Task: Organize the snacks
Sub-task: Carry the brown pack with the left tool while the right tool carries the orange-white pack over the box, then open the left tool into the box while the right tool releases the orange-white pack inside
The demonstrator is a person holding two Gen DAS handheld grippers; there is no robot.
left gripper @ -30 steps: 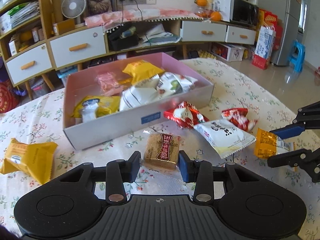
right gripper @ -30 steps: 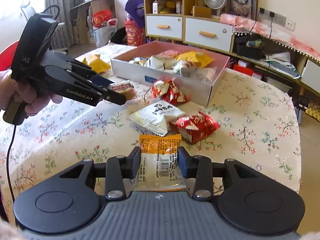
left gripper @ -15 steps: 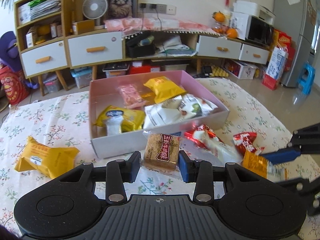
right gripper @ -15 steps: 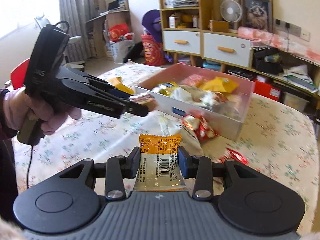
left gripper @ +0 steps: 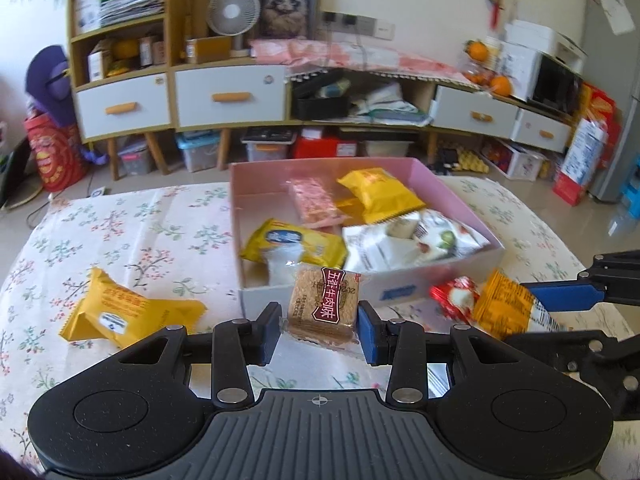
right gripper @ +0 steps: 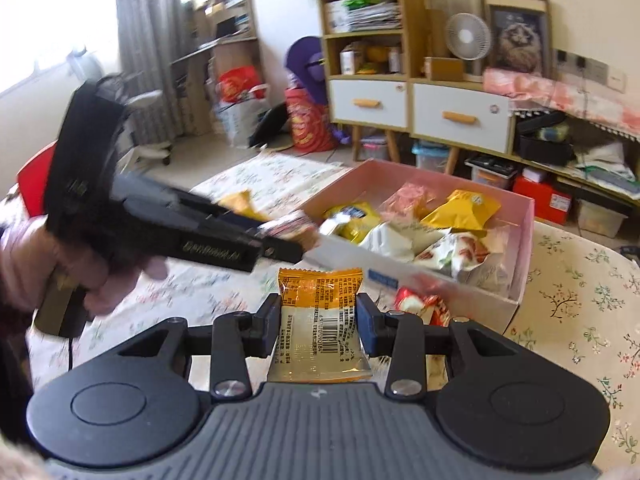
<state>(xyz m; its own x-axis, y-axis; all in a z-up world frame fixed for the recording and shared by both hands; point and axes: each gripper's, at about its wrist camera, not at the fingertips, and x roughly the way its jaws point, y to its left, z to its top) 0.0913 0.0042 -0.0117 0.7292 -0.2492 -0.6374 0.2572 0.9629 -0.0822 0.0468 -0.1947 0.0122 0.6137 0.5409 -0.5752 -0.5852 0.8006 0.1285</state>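
Note:
My left gripper (left gripper: 319, 333) is shut on a brown cracker packet (left gripper: 325, 305) with a dark red label, held above the tablecloth just before the near wall of the pink box (left gripper: 256, 300). My right gripper (right gripper: 318, 330) is shut on an orange and clear packet (right gripper: 320, 314) with a barcode, in front of the pink box (right gripper: 518, 280). In the left wrist view the orange packet (left gripper: 506, 308) shows at the right, between the right gripper's fingers (left gripper: 564, 296). The box holds several yellow, pink and white snack bags. In the right wrist view the left gripper (right gripper: 280, 236) is blurred, in a person's hand.
A yellow snack bag (left gripper: 124, 312) lies on the floral tablecloth left of the box. A red wrapped snack (left gripper: 456, 296) lies by the box's right front corner. Behind the table are drawer cabinets, shelves, a fan and floor clutter.
Both grippers have risen and come closer to the box with their packets still held. The white bag and red snacks on the cloth have slipped mostly out of view below.

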